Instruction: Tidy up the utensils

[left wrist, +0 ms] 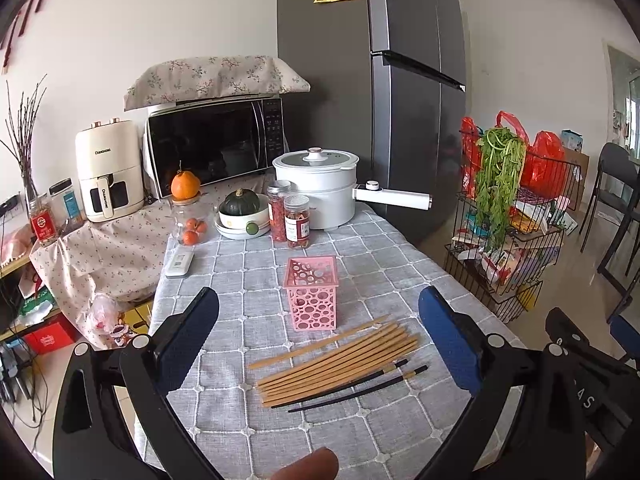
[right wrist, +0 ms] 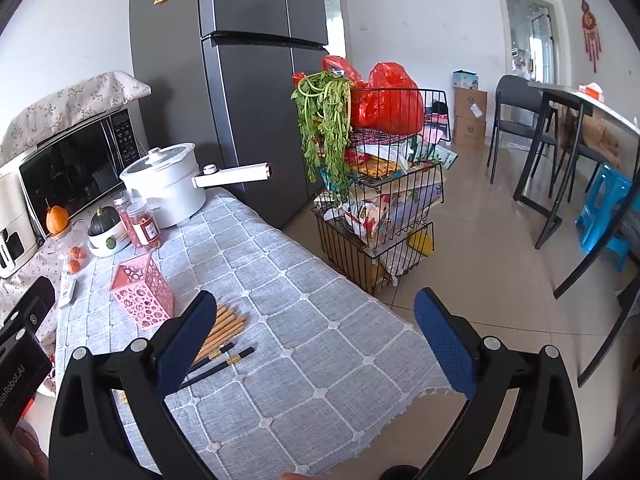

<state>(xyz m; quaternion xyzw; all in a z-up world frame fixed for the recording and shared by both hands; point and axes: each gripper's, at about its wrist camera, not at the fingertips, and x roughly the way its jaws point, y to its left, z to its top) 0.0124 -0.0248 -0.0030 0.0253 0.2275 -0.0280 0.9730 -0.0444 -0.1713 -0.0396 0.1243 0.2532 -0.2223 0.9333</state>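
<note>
Here, nine chopsticks (left wrist: pixel 340 364), seven tan and two black, lie on the desk (left wrist: pixel 248 432) between the gaping left tongs (left wrist: pixel 318 320); one pink holder (left wrist: pixel 313 292) stands beyond. Right tongs (right wrist: pixel 310 316) gape, empty.

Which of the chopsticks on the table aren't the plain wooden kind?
The two black chopsticks at the near edge of the pile, each with a gold band near one end. The wooden chopsticks between them and the pink holder are all tan.
</note>
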